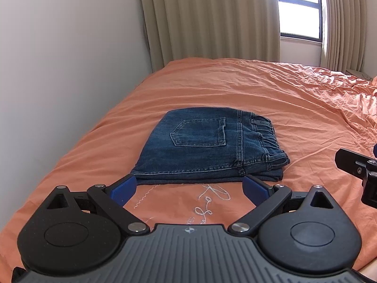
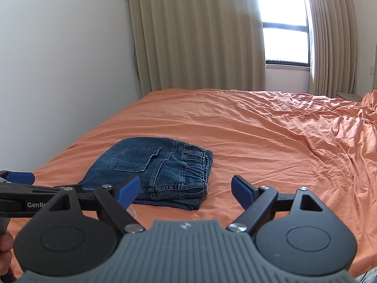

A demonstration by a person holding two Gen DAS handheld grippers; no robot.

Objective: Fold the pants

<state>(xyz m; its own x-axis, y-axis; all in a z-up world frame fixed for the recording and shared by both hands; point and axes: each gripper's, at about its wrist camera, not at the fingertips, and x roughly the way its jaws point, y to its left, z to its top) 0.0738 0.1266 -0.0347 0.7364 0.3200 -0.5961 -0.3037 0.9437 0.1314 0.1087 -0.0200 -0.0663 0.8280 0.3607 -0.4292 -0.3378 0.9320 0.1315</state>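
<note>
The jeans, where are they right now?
The folded jeans lie on the orange bed, near the wall side, just ahead of both open grippers.

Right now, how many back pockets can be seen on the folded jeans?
1. One stitched patch pocket shows on the top layer of the folded blue denim jeans, left of the elastic waistband. A second pocket may be hidden in the layers underneath.
</note>
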